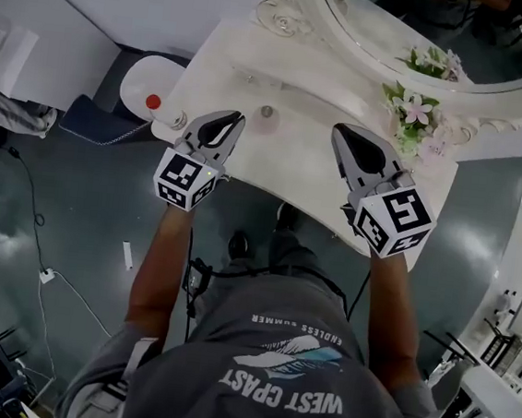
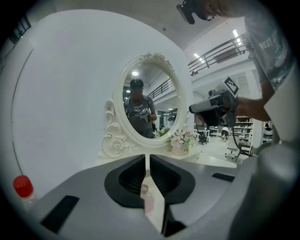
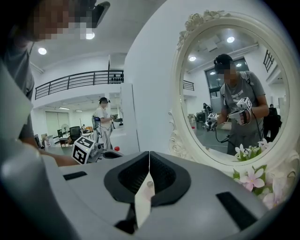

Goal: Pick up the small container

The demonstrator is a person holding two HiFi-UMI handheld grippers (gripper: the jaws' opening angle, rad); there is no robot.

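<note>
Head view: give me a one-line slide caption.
Left gripper and right gripper, both shut, hover over the white dressing table, small container untouched between their tips.

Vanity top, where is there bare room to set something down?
Bare: the tabletop strip between the small container and the front edge, and the stretch from that container to the flowers. Crowded: the flower corner by the mirror.
</note>
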